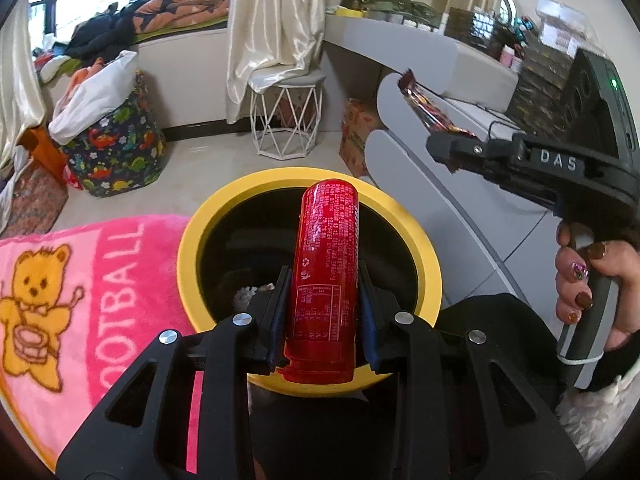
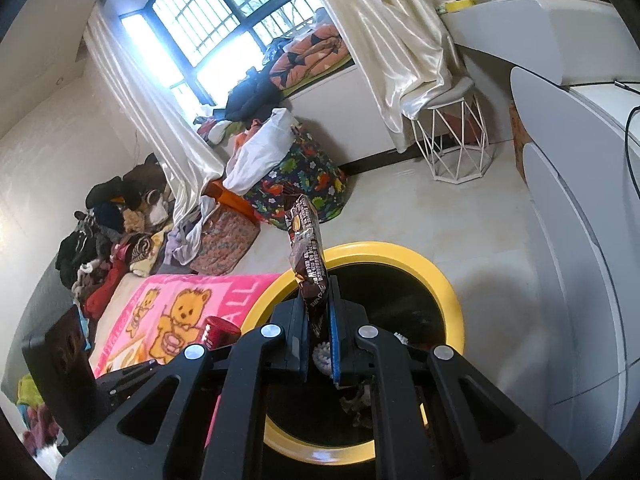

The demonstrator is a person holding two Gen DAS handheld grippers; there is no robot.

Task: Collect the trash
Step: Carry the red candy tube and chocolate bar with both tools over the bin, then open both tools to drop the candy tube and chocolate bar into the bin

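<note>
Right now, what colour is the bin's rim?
Yellow; the bin's rim shows best in the left wrist view.

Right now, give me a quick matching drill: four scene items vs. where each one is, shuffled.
Items:
1. red can
2. snack wrapper
3. yellow-rimmed bin
4. pink bear blanket

Places:
A. beside the bin
B. in the right hand-held gripper
C. below both grippers
D. in the left hand-held gripper

Pairs: 1-D, 2-B, 3-C, 4-A

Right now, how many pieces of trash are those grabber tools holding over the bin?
2. A red can sits in the left gripper; a brown snack wrapper sits in the right gripper. More trash lies inside the yellow-rimmed bin, partly hidden.
</note>
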